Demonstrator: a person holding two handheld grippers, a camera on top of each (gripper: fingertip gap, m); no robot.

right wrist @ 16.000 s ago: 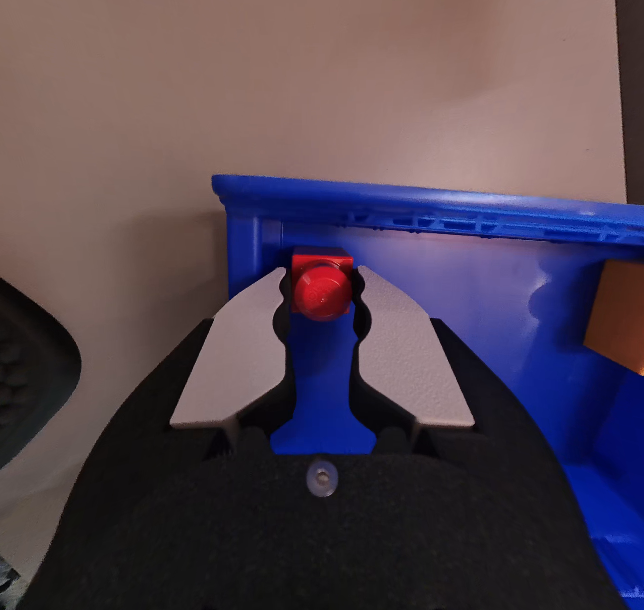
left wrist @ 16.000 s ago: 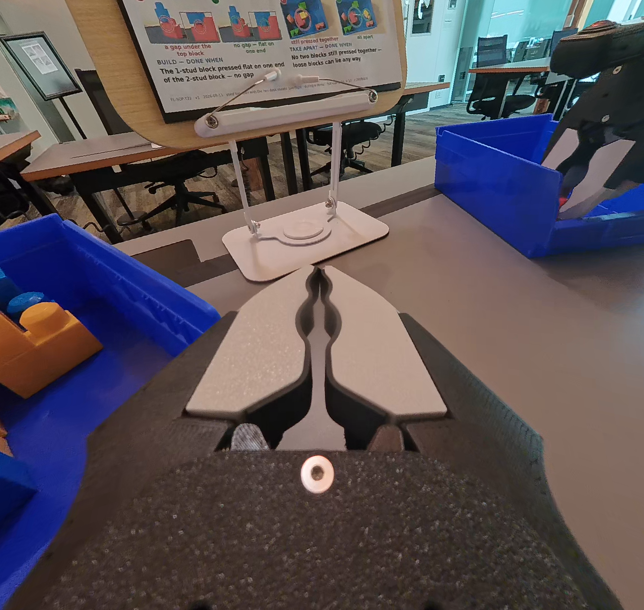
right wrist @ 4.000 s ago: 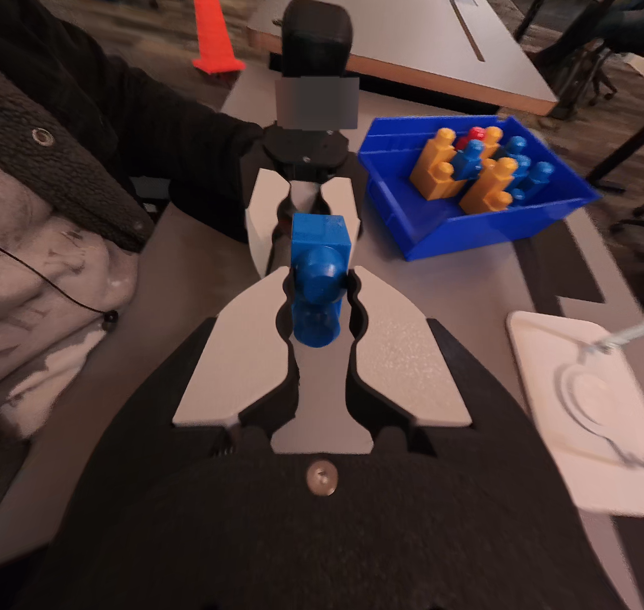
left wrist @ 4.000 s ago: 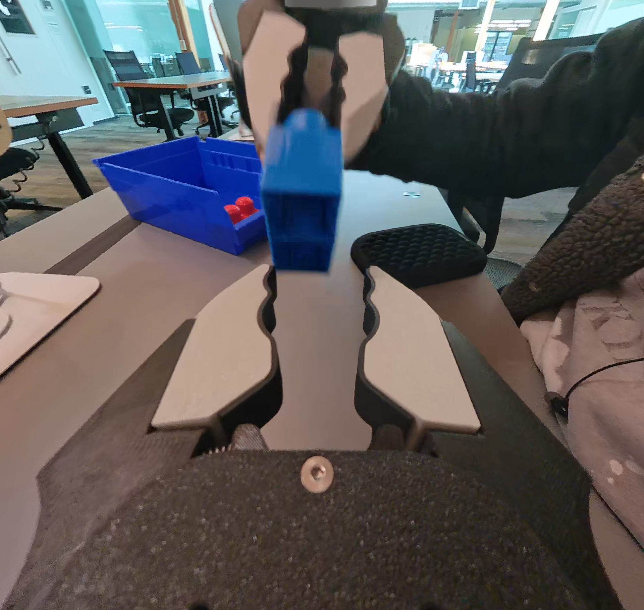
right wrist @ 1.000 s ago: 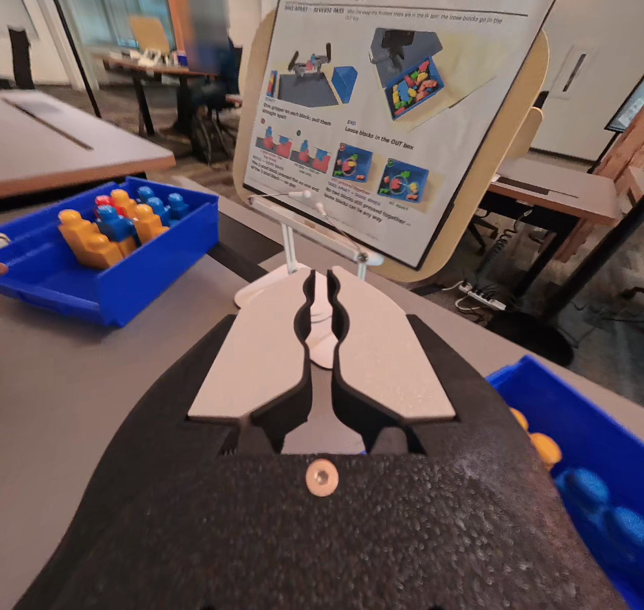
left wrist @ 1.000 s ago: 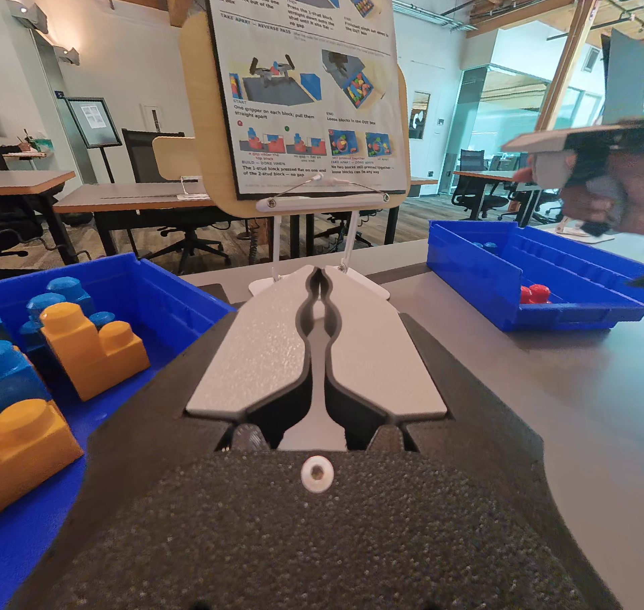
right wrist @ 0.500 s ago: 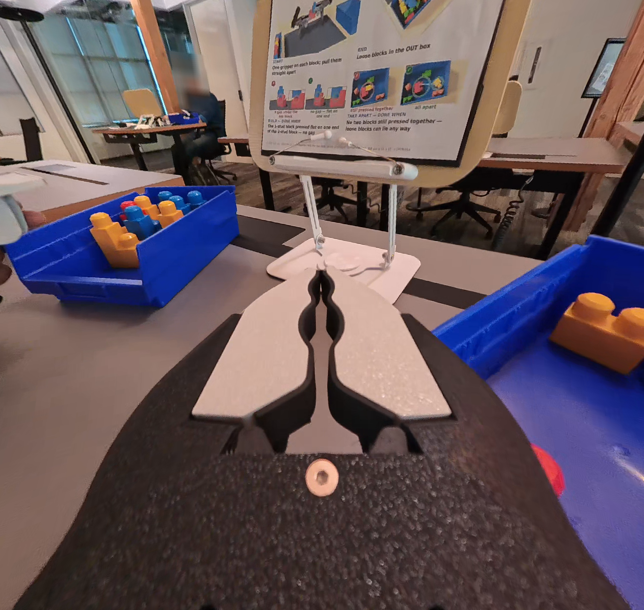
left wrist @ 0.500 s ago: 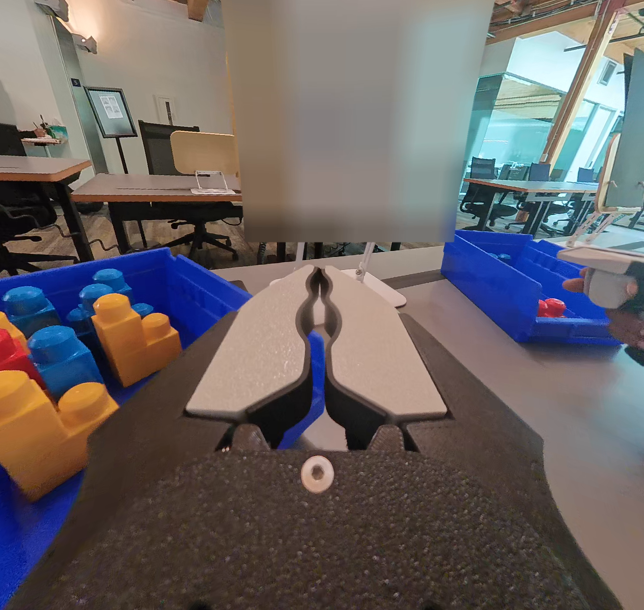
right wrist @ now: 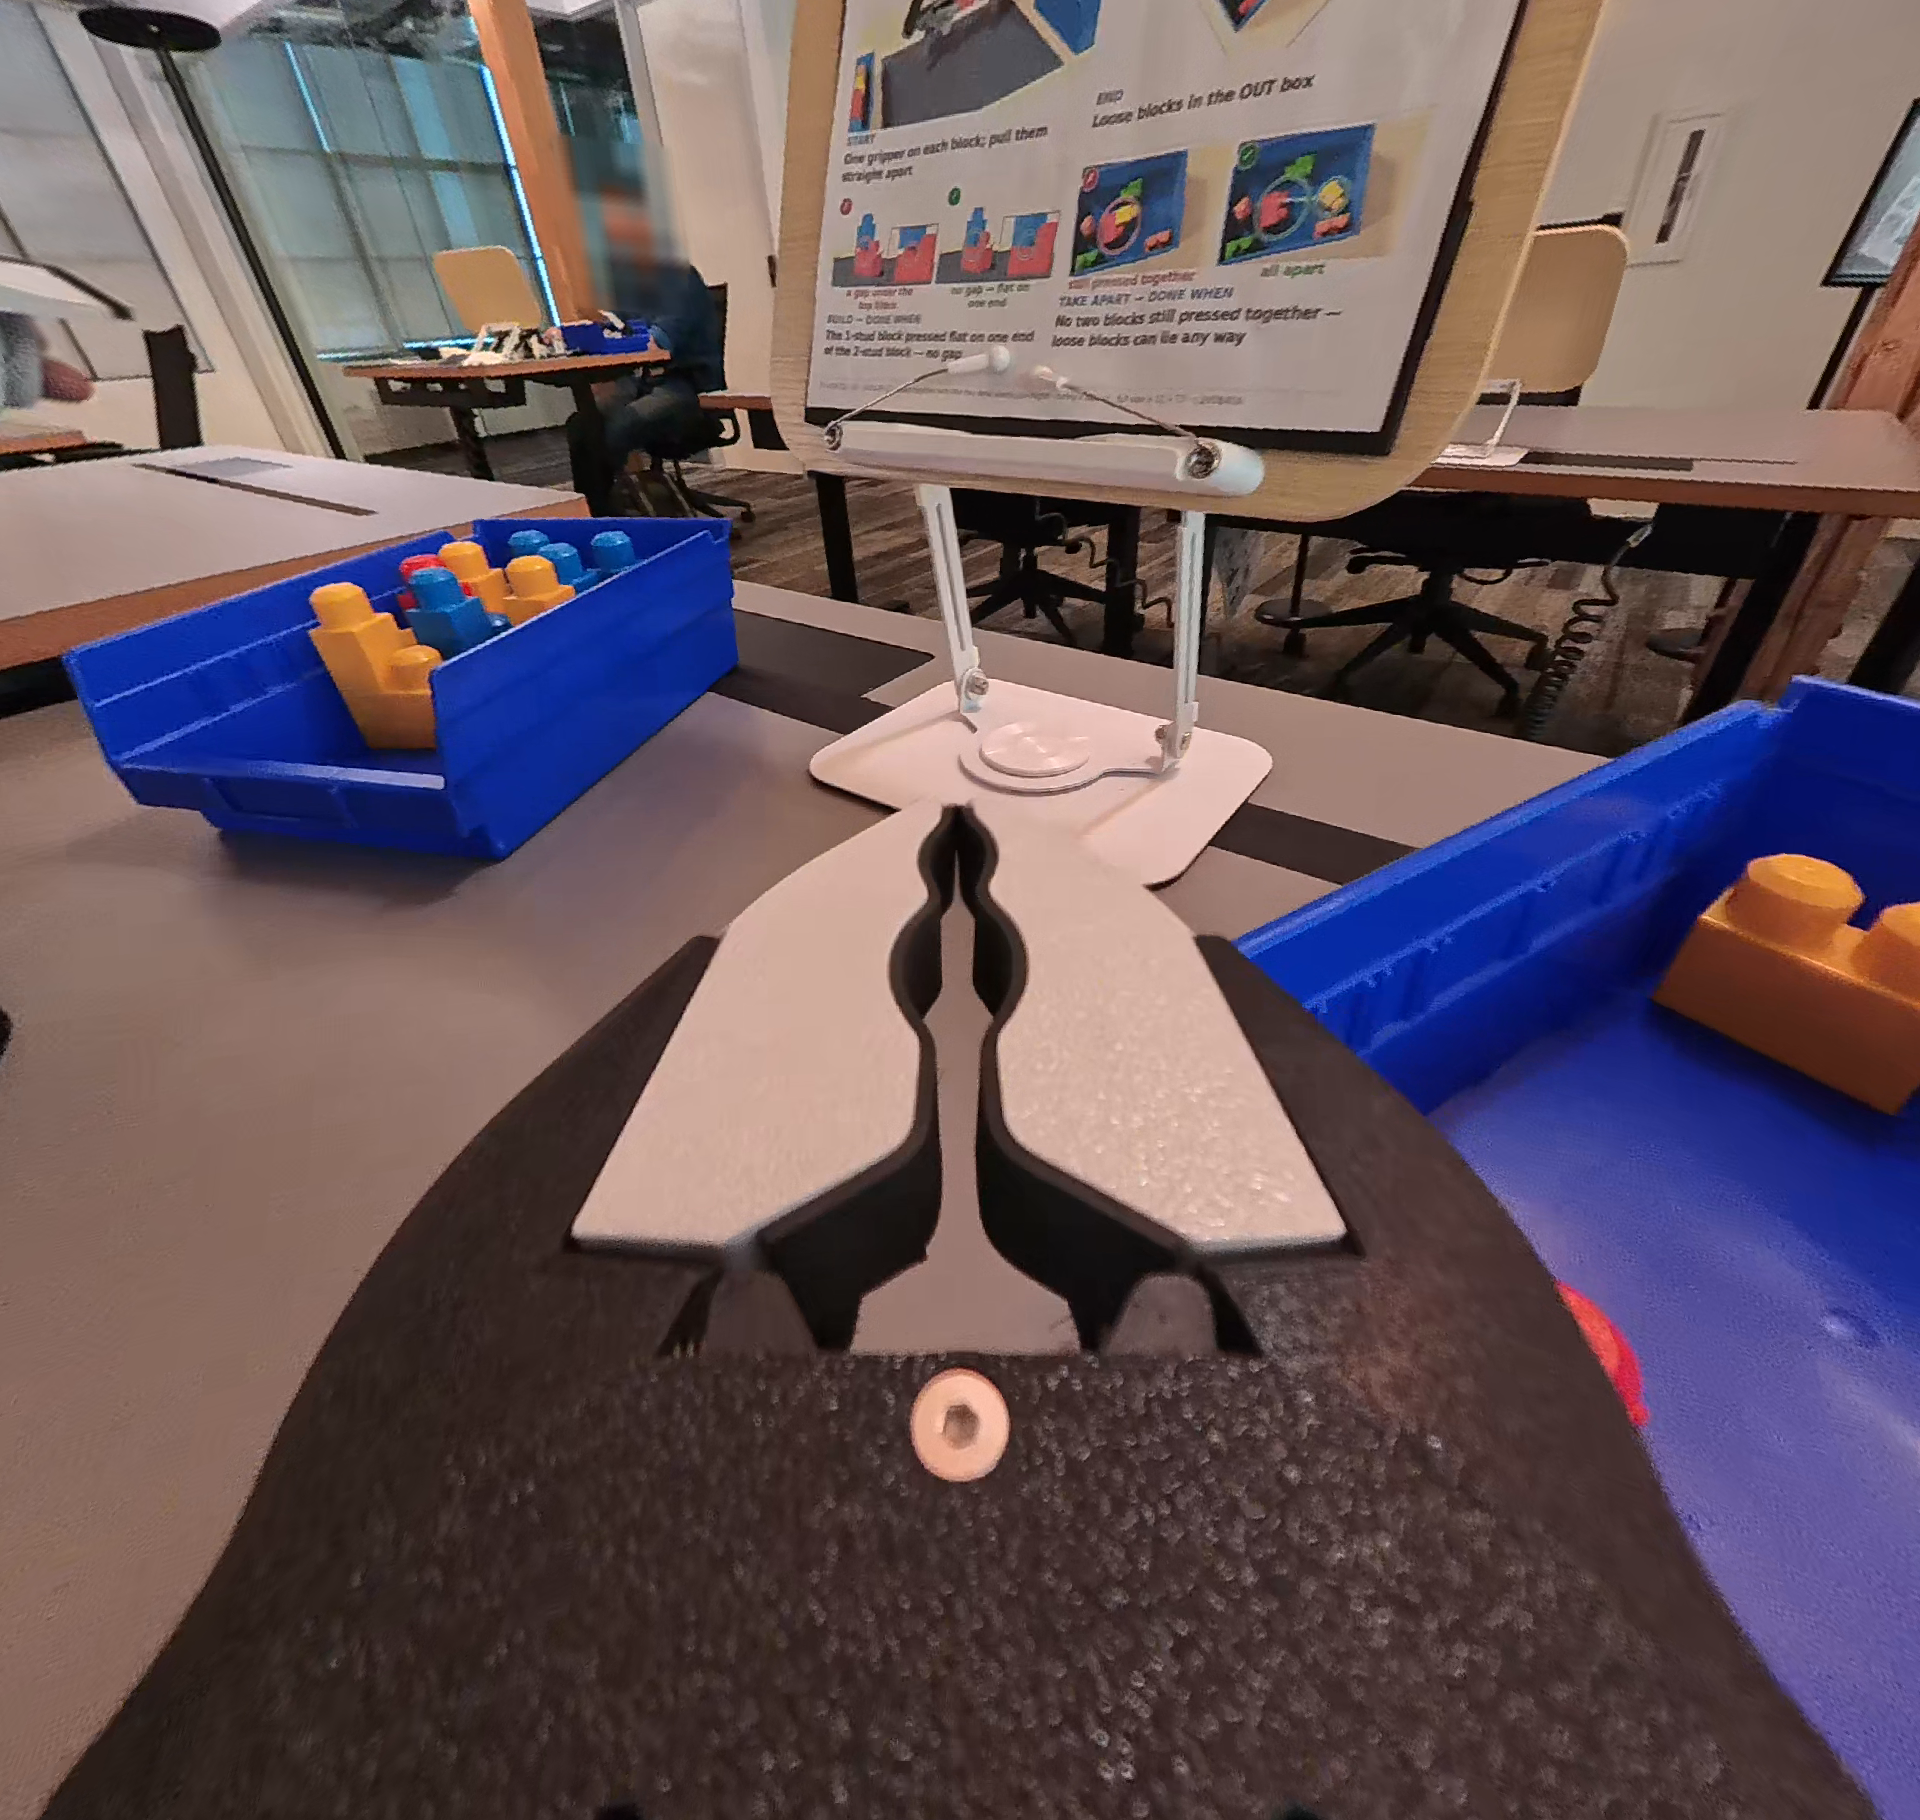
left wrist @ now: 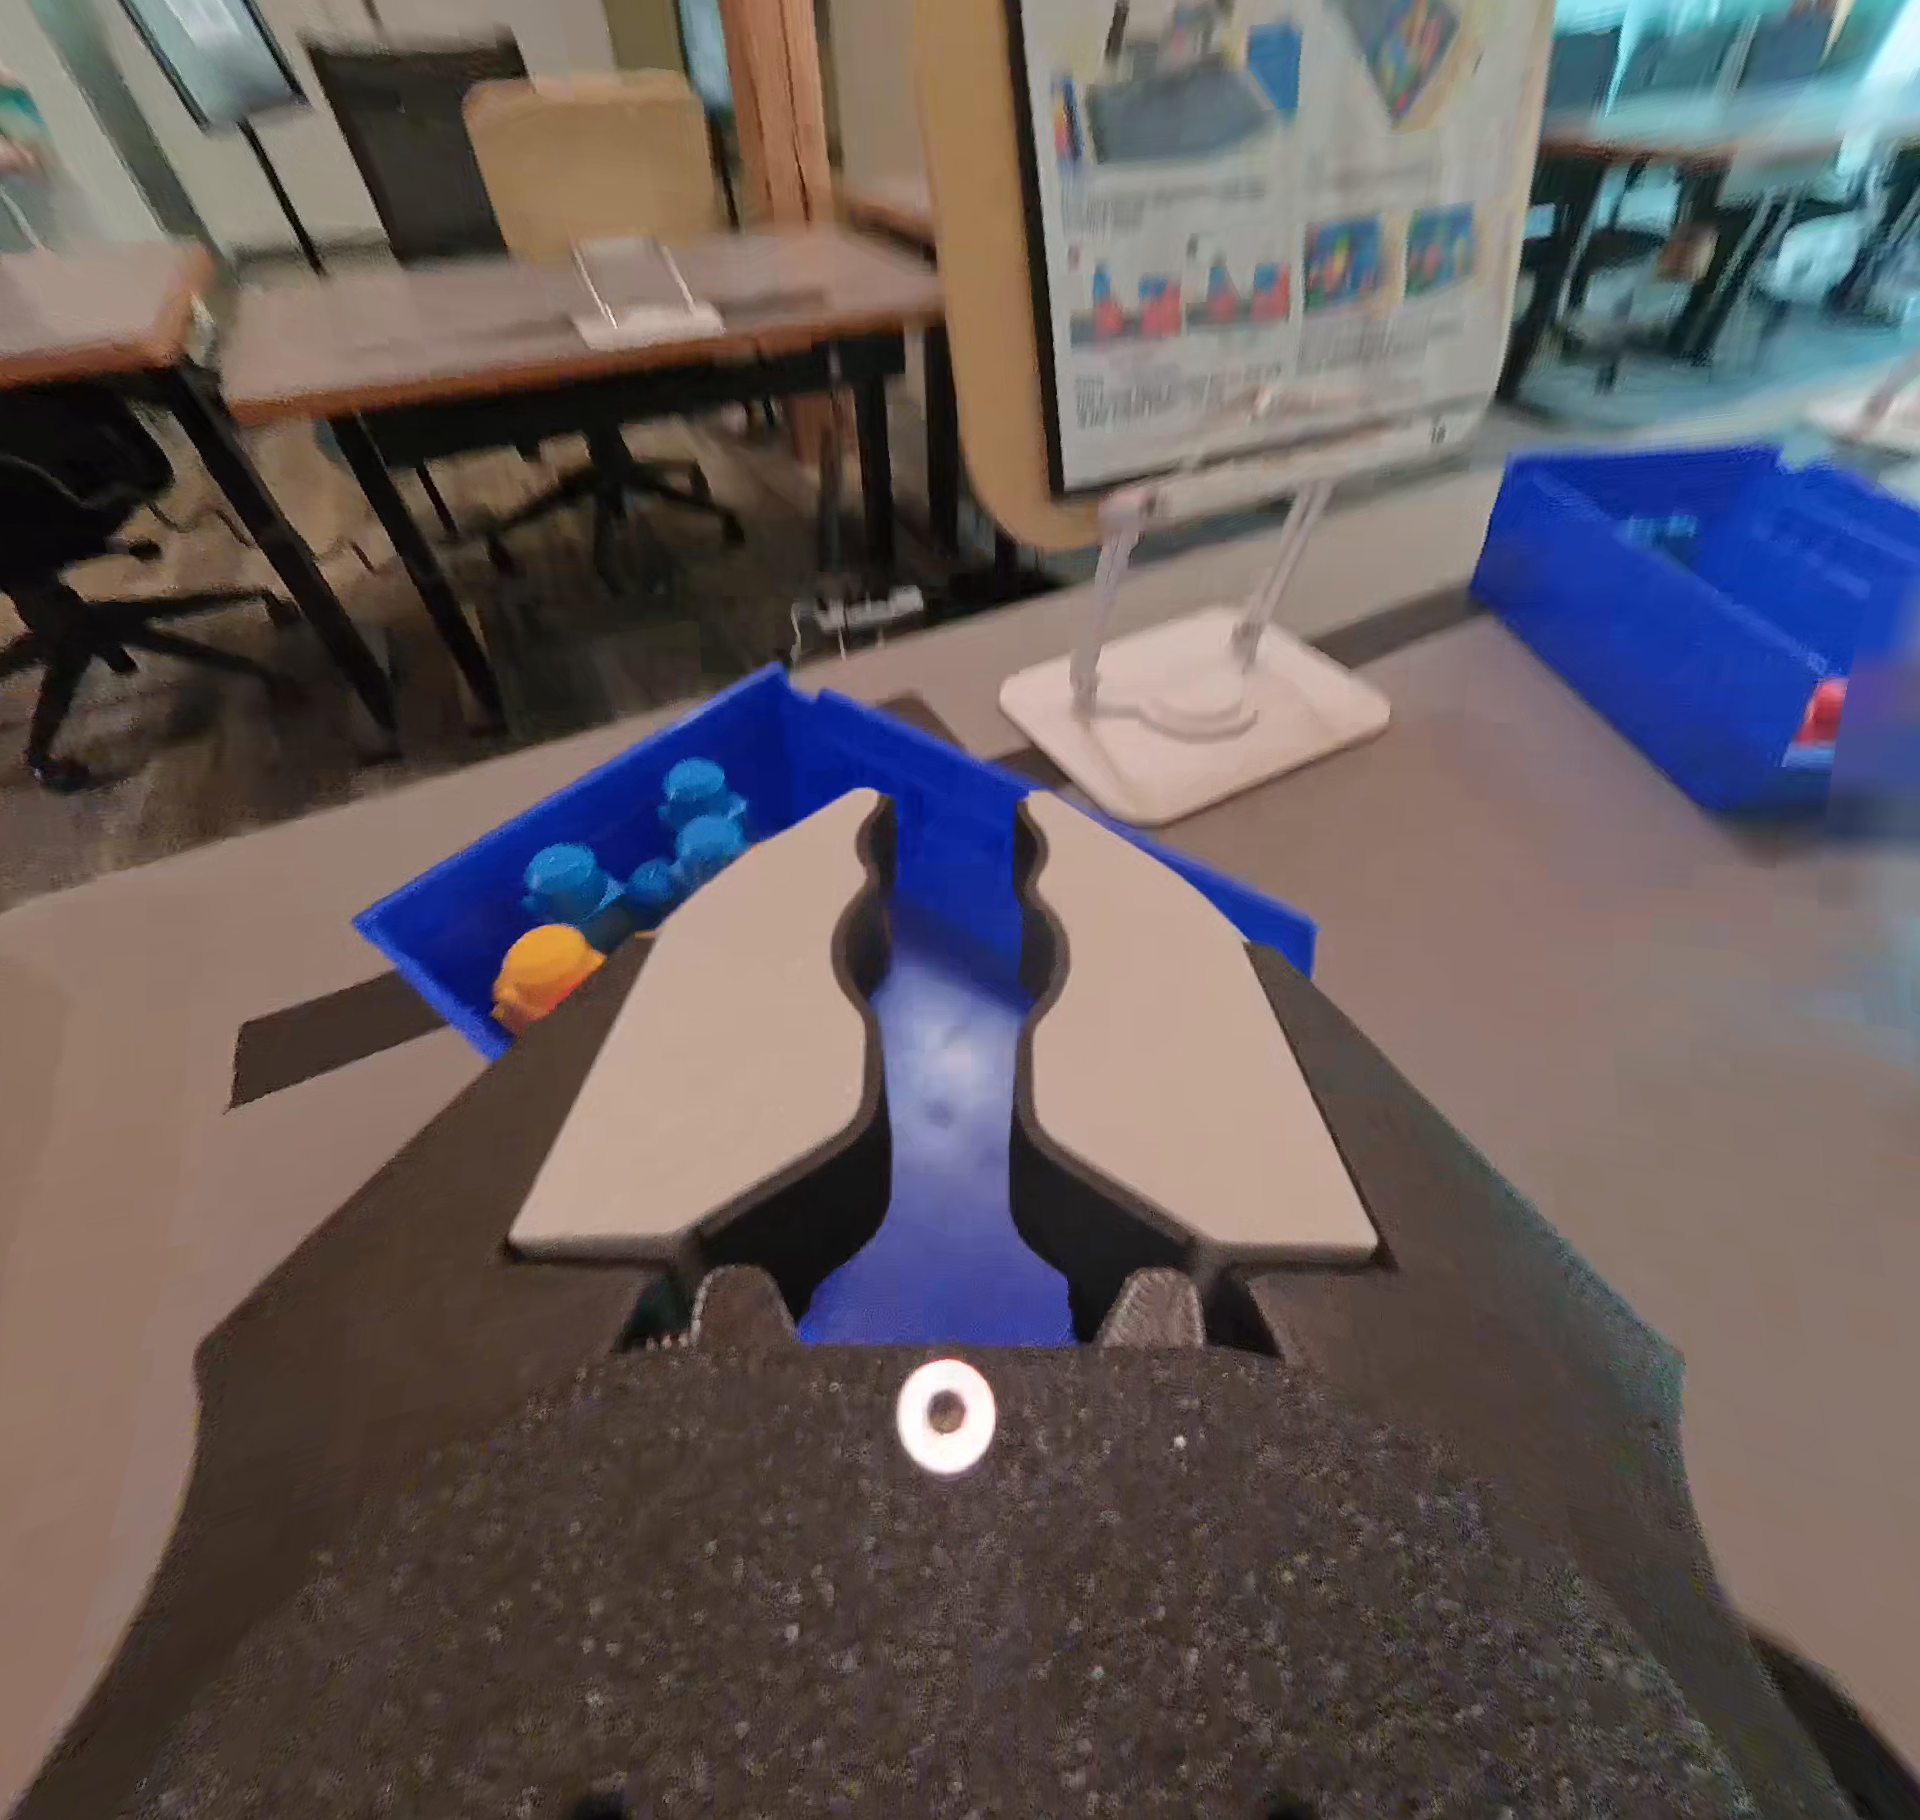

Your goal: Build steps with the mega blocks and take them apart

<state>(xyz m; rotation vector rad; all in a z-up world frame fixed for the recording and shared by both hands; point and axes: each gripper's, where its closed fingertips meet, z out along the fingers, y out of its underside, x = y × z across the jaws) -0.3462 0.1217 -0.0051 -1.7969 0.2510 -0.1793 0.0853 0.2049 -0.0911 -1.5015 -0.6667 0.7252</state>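
Observation:
My left gripper (left wrist: 951, 814) is open and empty. It hangs over the left blue bin (left wrist: 436, 923), which holds blue blocks (left wrist: 686, 835) and an orange block (left wrist: 540, 970); this view is blurred. My right gripper (right wrist: 958, 820) is shut and empty above the grey table (right wrist: 312, 991), beside the right blue bin (right wrist: 1507, 939). That bin holds a loose orange two-stud block (right wrist: 1808, 949) and a red block (right wrist: 1595, 1355), which is partly hidden behind the gripper body. The right wrist view shows the left bin (right wrist: 561, 731) with orange (right wrist: 374, 669) and blue (right wrist: 447, 607) stepped blocks.
An instruction board (right wrist: 1143, 160) stands on a white stand (right wrist: 1039, 762) at the back middle of the table, between the two bins. The left wrist view shows the right bin (left wrist: 1642, 648) with a red block (left wrist: 1818, 721). Desks and chairs stand beyond the table. The grippers' ends are close to 45 centimeters from one another.
My left gripper has opened and now looks down into the left bin from higher up. My right gripper has stayed shut and has hardly moved.

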